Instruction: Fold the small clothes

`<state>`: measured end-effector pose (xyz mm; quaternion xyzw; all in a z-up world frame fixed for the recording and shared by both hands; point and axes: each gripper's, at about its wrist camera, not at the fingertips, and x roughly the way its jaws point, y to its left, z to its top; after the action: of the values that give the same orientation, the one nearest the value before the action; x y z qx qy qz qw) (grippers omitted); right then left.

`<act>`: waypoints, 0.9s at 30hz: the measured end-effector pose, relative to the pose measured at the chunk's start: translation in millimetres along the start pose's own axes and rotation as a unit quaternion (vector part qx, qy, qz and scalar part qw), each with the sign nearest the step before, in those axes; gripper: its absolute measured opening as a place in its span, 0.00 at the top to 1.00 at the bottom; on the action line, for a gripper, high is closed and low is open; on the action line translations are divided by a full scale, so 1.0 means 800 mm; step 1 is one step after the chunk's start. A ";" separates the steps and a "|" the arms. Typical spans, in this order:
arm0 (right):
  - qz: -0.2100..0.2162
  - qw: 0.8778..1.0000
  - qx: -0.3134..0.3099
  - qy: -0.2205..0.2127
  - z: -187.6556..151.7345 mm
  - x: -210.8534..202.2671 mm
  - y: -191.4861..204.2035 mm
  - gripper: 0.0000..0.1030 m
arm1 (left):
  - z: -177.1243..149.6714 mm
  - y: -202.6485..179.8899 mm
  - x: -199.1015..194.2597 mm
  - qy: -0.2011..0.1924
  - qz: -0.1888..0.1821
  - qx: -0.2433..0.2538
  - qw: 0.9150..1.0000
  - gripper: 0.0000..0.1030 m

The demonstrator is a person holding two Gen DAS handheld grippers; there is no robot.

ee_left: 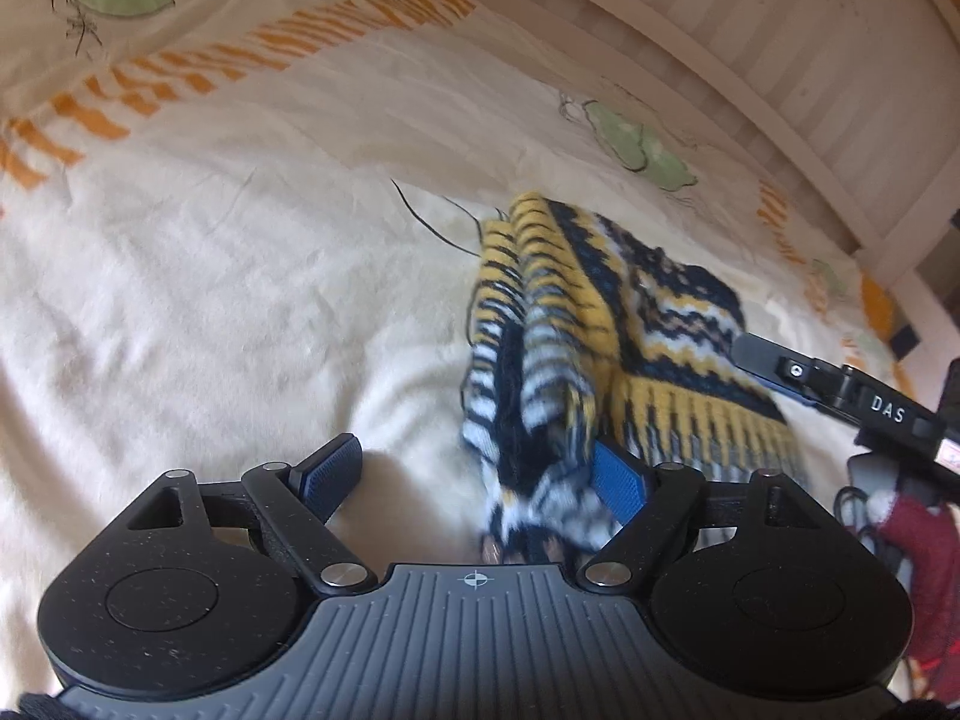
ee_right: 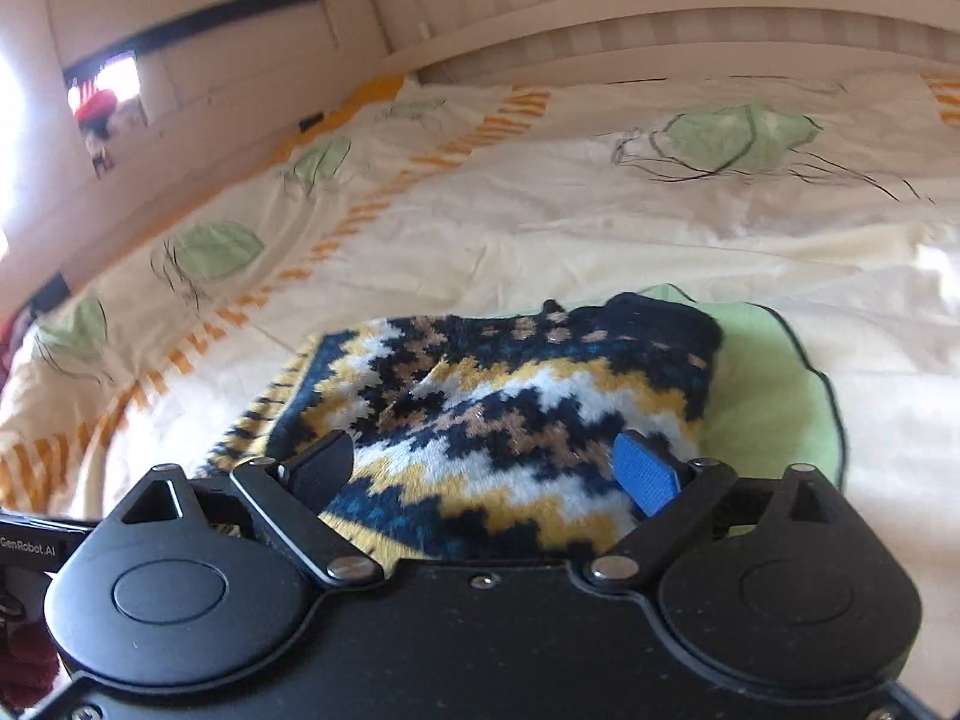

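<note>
Left gripper is sitting with jaws spread wide, not clamping; a bunched flap of the knit sweater is draping against the blue pad of its right finger, the other pad is touching nothing. Can't tell if that flap is resting on the pad or just falling past it, it's blurred. Right gripper is also wide open, hovering low over the sweater, with patterned knit filling the gap between its fingers and no pinch on it. The garment is lying on the cream bedspread, already partly doubled over, with the ribbed yellow-and-navy hem toward the near edge in the left view. In the right view its far end is sitting over a green leaf appliqué. Beyond that come the orange-striped border and then the white headboard. My read: thick wool-type knit, soft, light, floppy, grippy rather than slick, and it'll sag and unroll if held by one layer. Best hold is probably the ribbed hem or a folded edge, pinching through both layers, one gripper per corner.
</note>
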<state>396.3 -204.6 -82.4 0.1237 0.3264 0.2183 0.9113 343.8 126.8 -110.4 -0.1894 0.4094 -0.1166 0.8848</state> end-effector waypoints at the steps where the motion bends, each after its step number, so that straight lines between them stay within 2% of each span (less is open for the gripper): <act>1: 0.002 1.000 0.017 0.000 -0.001 -0.004 -0.007 0.02 | -0.003 -0.001 -0.004 0.003 -0.004 0.002 1.000 0.22; 7: 0.009 0.994 0.110 0.003 -0.014 -0.014 -0.049 0.02 | -0.017 -0.016 0.001 0.032 -0.060 0.013 0.998 0.22; 14: 0.080 0.979 0.188 0.019 -0.022 0.007 -0.074 0.01 | -0.019 -0.023 0.024 0.048 -0.094 0.003 0.994 0.22; 17: 0.099 0.975 0.198 0.026 -0.025 0.023 -0.074 0.00 | -0.017 -0.022 0.033 0.049 -0.112 -0.007 0.992 0.20; 21: 0.129 0.972 0.192 0.038 -0.024 0.039 -0.066 0.00 | -0.017 -0.019 0.044 0.060 -0.156 -0.025 0.986 0.21; 23: 0.133 0.972 0.191 0.041 -0.024 0.044 -0.062 0.00 | -0.018 -0.020 0.045 0.061 -0.163 -0.028 0.984 0.22; 24: 0.135 0.971 0.192 0.040 -0.024 0.045 -0.062 0.00 | -0.019 -0.020 0.044 0.061 -0.162 -0.026 0.985 0.24; 26: 0.143 0.969 0.197 0.036 -0.026 0.043 -0.065 0.00 | -0.020 -0.019 0.042 0.061 -0.157 -0.028 0.985 0.35; 27: 0.148 0.968 0.201 0.034 -0.028 0.040 -0.067 0.00 | -0.021 -0.016 0.042 0.063 -0.156 -0.037 0.985 0.50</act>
<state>420.7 -234.3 -136.5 0.3439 0.3727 0.2847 0.8135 351.6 99.5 -137.8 -0.2754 0.4337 -0.2498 0.8207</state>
